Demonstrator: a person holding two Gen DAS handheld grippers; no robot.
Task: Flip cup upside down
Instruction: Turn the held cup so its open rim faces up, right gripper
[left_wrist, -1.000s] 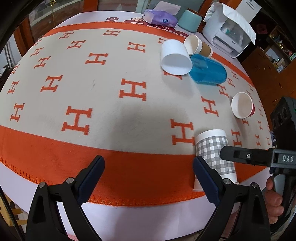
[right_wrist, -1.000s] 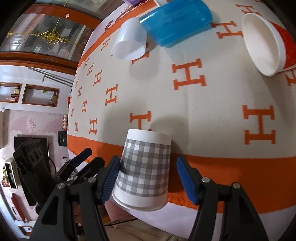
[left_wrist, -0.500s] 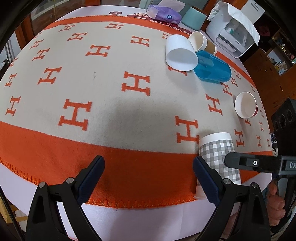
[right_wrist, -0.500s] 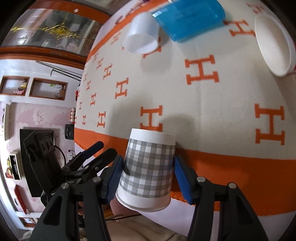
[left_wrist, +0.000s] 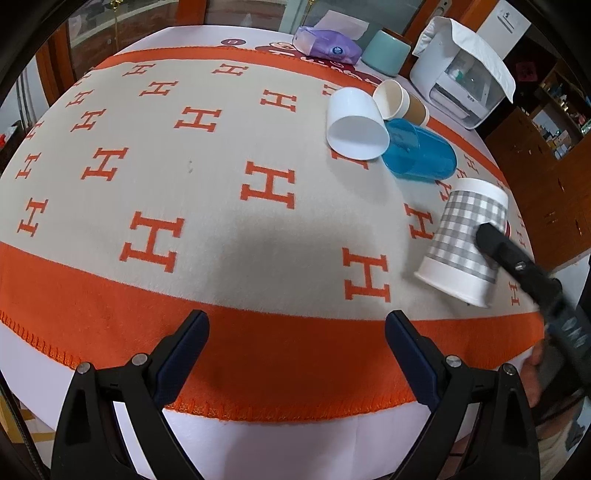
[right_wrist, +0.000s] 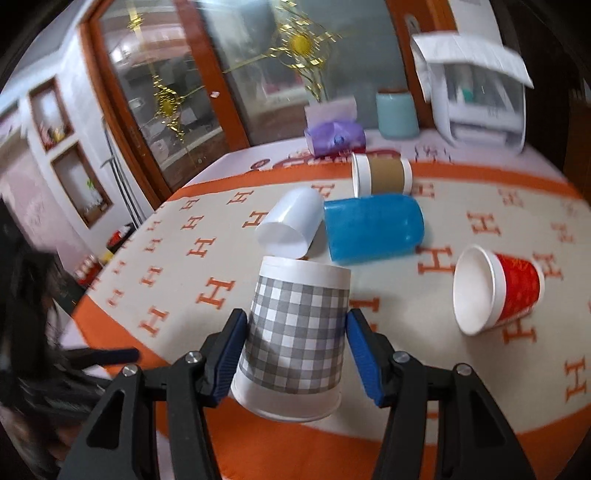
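I find the checked paper cup (right_wrist: 295, 336) clamped between the blue pads (right_wrist: 229, 354) of my right gripper (right_wrist: 293, 356), held across its mid-wall, closed base uppermost and rolled rim lowermost. From the left wrist view the cup (left_wrist: 461, 240) hangs tilted over the orange-and-cream cloth (left_wrist: 221, 206) near its right edge; whether the rim touches the cloth I cannot tell, though it looks lifted clear. The right gripper's jaws are narrowed to the cup's width and no further.

My left gripper (left_wrist: 297, 354) hangs with its jaws spread wide and nothing between them, above the orange border at the near edge.

Assessment of the cup: thin paper, evidently empty, so I judge it very light and easily crushed. The wall shows no visible buckling under the pads. The taper runs narrower toward the base, so I expect a grip placed high to slide off; the present mid-wall hold, nearer the stiffer rolled rim, looks sound. The printed surface appears matte and should not slip against the pads.

Nearby items noted: a white cup (right_wrist: 291, 229), a blue tumbler (right_wrist: 373, 229), a brown-sleeved cup (right_wrist: 382, 179) and a red cup (right_wrist: 498, 291), all lying on their sides beyond the held cup. I judge the red cup the nearest hazard when setting down rim-first.
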